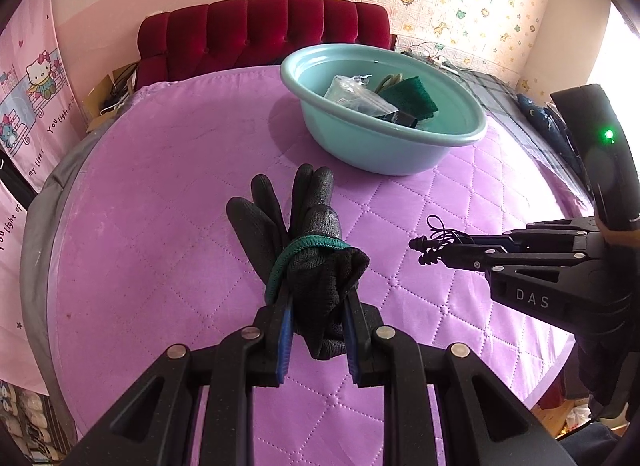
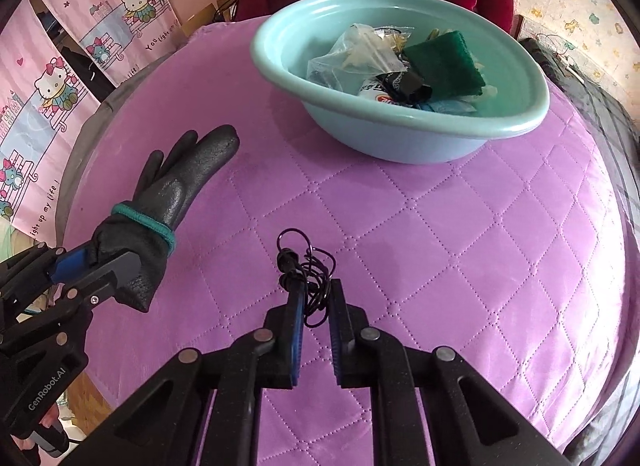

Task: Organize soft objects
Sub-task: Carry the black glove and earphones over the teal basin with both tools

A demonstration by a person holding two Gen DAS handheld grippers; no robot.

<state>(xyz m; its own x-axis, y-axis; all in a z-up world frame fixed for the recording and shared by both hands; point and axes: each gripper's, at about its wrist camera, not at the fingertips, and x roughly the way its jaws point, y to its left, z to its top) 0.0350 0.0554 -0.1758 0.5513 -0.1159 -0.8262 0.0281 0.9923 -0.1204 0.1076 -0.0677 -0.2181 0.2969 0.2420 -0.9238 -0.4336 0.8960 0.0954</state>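
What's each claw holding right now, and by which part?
Left claw grips the black glove by its cuff. Right claw pinches the black corded earplugs by the bunched cord.

Both wrist cameras looked forward and down along their jaws, close over the purple quilted bed [image 1: 160, 201], sharing the teal basin [image 1: 320, 125] ahead and glimpsing each other's gripper sideways.

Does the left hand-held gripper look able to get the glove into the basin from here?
Probably yes: the left hand-held gripper holds the glove above bare quilt, and the basin lies open-topped ahead.
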